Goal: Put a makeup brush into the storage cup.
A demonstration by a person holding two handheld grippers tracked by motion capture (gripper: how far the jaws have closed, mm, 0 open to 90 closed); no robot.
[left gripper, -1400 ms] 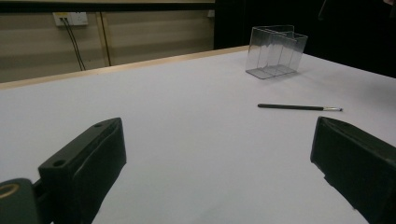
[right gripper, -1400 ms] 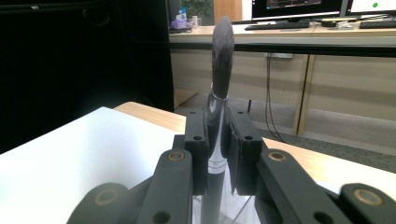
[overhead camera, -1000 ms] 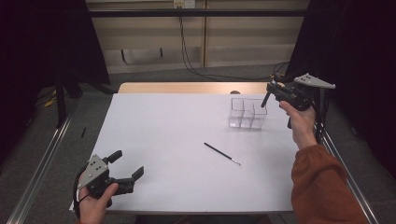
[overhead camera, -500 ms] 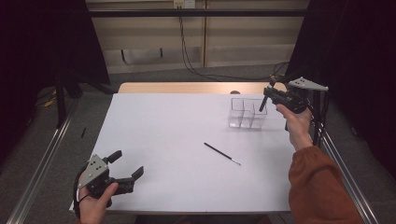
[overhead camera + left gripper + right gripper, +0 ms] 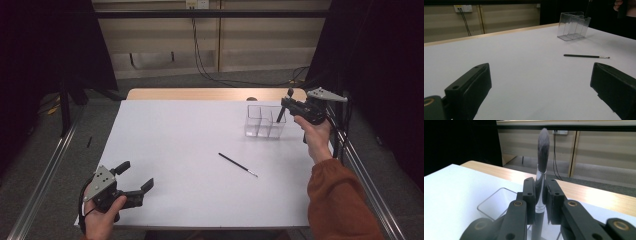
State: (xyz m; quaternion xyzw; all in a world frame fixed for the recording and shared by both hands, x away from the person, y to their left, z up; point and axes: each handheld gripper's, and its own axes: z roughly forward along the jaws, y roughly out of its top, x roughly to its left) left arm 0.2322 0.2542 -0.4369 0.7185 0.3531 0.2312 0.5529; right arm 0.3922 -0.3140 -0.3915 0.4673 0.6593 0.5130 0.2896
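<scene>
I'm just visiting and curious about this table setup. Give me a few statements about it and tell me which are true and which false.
1. The right gripper is clamped on a makeup brush, bristles up. True.
2. The left gripper holds the thin brush. False: its jaws are open and empty; that brush lies on the white table.
3. The clear organizer stands near the table's far right. True.
4. The thin brush stands inside the organizer. False: it lies on the table, apart from it.
</scene>
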